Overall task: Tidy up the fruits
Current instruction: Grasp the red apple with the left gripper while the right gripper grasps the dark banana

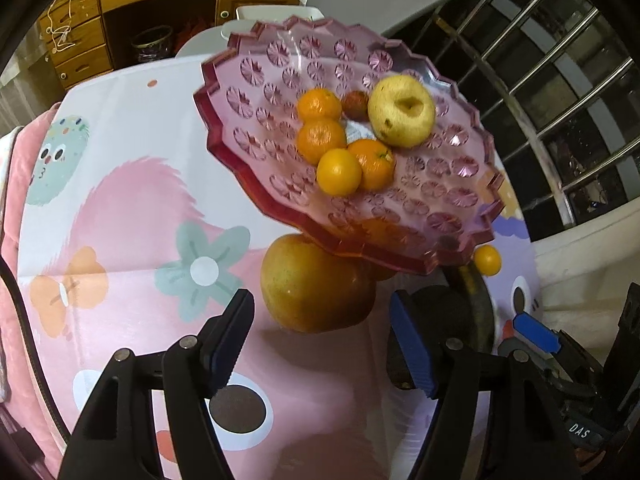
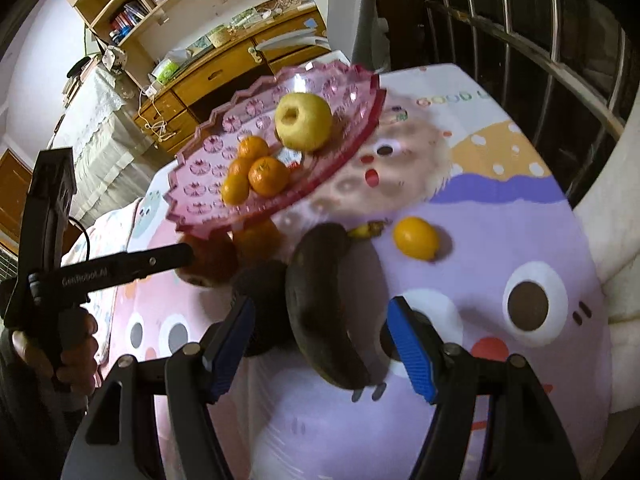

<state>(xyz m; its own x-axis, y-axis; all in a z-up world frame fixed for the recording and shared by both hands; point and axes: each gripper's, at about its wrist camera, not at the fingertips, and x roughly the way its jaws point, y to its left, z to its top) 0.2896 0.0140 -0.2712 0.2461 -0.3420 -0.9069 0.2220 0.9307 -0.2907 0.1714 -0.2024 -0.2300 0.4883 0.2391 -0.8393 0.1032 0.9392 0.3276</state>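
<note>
A pink glass fruit stand (image 1: pixel 256 80) holds a yellow apple (image 1: pixel 401 111), several small oranges (image 1: pixel 322 139) and a small dark red fruit (image 1: pixel 355 104); it also shows in the right wrist view (image 2: pixel 208 168). A large brownish apple (image 1: pixel 316 284) lies on the table under its rim, just ahead of my open left gripper (image 1: pixel 324 340). My right gripper (image 2: pixel 324 344) is open around a dark overripe banana (image 2: pixel 324 308). A dark round fruit (image 2: pixel 264 304) lies to its left. A small yellow-orange fruit (image 2: pixel 416 238) lies on the cloth beyond.
The table carries a pastel cartoon cloth (image 1: pixel 140 220). A metal window railing (image 1: pixel 560 92) runs along the right. Wooden drawers (image 1: pixel 80 40) and a white chair (image 1: pixel 276 16) stand behind the table. The left gripper's body (image 2: pixel 120 268) reaches in from the left in the right wrist view.
</note>
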